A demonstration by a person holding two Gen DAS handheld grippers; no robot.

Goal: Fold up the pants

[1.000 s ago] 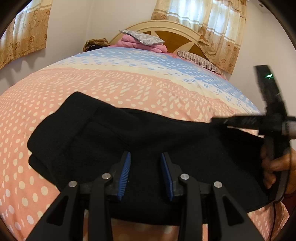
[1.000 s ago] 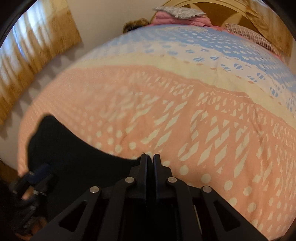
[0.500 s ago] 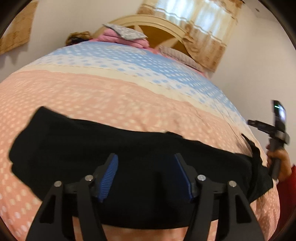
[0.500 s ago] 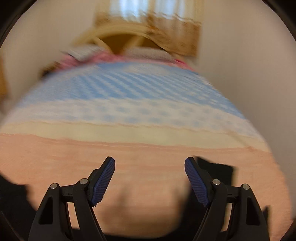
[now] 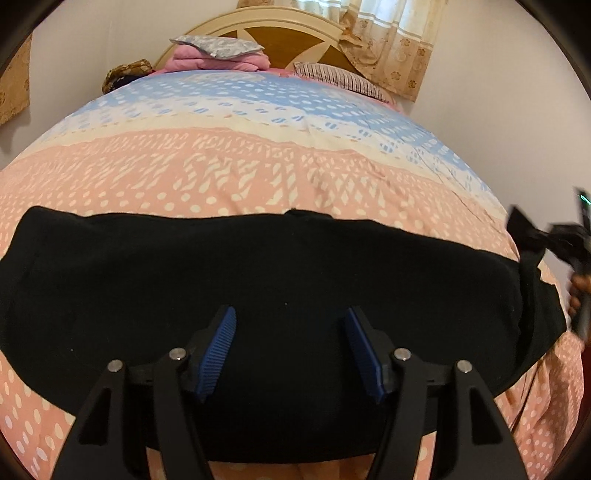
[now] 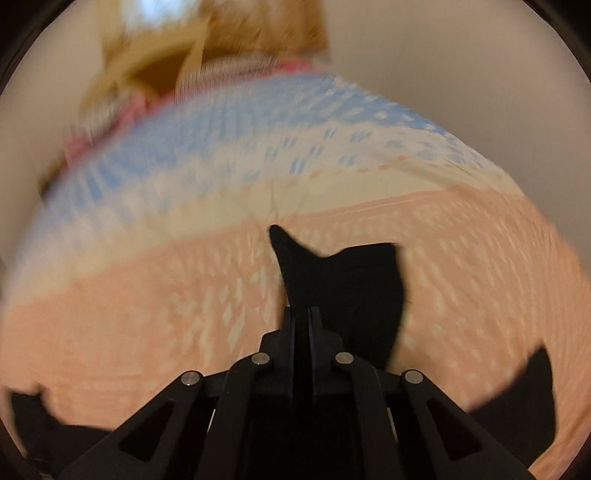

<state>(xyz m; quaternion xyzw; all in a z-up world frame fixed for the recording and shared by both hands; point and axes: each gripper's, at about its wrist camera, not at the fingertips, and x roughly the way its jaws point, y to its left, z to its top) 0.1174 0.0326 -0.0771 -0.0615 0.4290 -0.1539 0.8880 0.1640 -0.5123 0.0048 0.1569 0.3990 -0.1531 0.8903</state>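
Note:
Black pants (image 5: pixel 258 266) lie in a long band across the near part of the bed. My left gripper (image 5: pixel 290 314) hovers open over their middle, with nothing between its blue pads (image 5: pixel 218 350). My right gripper (image 6: pixel 301 312) is shut on the pants' right end (image 6: pixel 351 284), and a flap of black cloth sticks up past the jaws. In the left wrist view that right gripper (image 5: pixel 576 240) shows at the far right edge with the lifted cloth corner (image 5: pixel 528 236), held by a person's hand (image 5: pixel 578 291). The right wrist view is blurred by motion.
The bedspread (image 5: pixel 258 155) is pink with white dots near me, cream and blue farther back. Folded pink bedding and a grey pillow (image 5: pixel 221 55) and a striped pillow (image 5: pixel 340 79) lie against the wooden headboard (image 5: pixel 280 33). A curtain (image 5: pixel 391 37) hangs at the back right.
My left gripper widened and drew back along the pants. My right gripper swung from the left side to the pants' right end, opened, then shut on the cloth and lifted it.

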